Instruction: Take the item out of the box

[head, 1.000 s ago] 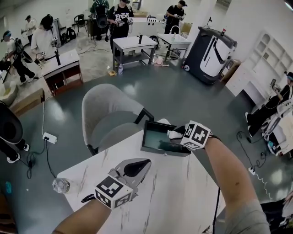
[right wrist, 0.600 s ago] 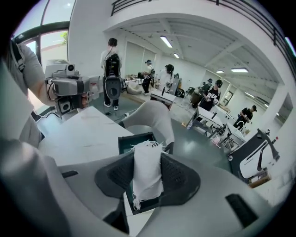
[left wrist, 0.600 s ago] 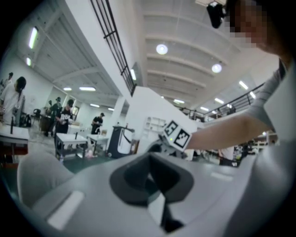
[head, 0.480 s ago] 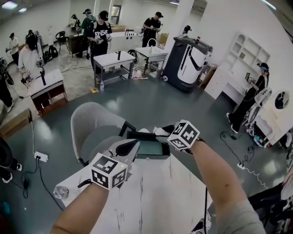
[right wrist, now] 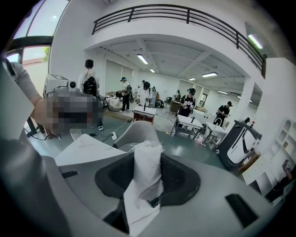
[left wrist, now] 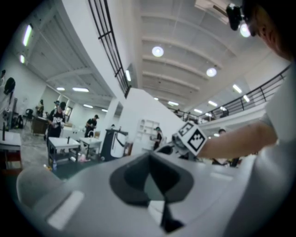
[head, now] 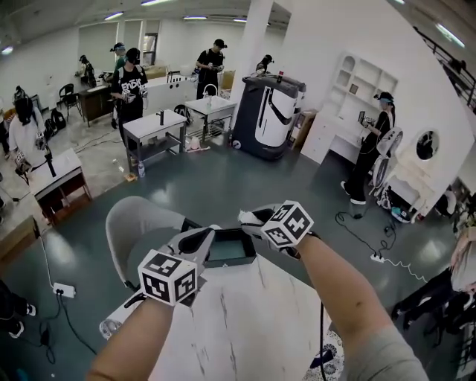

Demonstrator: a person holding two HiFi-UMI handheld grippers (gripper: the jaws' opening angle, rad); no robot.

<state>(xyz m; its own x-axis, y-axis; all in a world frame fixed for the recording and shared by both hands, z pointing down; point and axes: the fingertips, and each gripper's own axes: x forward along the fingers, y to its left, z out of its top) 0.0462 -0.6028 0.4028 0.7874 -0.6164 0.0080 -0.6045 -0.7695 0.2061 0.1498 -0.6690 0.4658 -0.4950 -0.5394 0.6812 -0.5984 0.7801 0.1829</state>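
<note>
- The floor (head: pixel 223 175) was dark grey-green and kinda glossy, with a white power strip (head: pixel 63 289) lying on it.
- White walls, one fat white column (head: pixel 249 37), strip lights (head: pixel 195 16) overhead.
- A white shelf unit (head: pixel 353 82) with arched niches stood along the right wall.
- A grey padded chair (head: pixel 130 223) sat by a white marble-look table (head: pixel 245 327).
- Further back: small white worktables (head: pixel 152 125), and a black balcony railing (right wrist: pixel 185 14) up top.

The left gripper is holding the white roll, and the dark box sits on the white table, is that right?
No, one thing is off: the right gripper holds the white roll, pinched between its jaws in the right gripper view. The dark box does sit on the white table.
</note>
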